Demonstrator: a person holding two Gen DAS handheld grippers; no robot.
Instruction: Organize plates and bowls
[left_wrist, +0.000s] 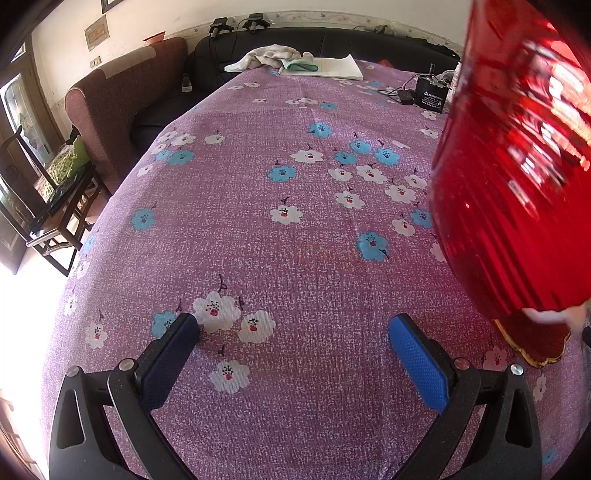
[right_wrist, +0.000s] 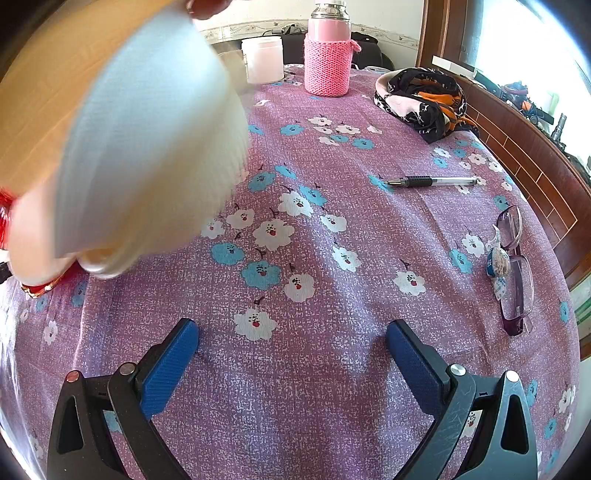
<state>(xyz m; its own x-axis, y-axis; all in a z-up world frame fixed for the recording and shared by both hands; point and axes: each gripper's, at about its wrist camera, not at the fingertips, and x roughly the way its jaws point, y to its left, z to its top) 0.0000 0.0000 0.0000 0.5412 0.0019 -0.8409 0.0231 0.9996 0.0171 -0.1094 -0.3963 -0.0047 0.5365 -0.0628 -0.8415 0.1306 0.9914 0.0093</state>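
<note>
Overhead, both the left tongs (left_wrist: 293, 332) and the right tongs (right_wrist: 291, 338) hang spread and empty above the tabletop (left_wrist: 295, 229), right of which looms a red bowl (left_wrist: 517, 166).

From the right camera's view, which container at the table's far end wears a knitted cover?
The pink flask; the white jar beside it is bare.

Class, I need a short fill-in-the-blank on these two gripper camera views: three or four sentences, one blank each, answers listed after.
1. The fingers of the left gripper and the right gripper have pads coloured ____.
2. The flask at the far edge of the table wears a knitted sleeve coloured ____.
3. Both grippers are ____, holding nothing.
4. Between the pen and the table's near right edge lies a pair of ____.

Answers: blue; pink; open; glasses
</note>
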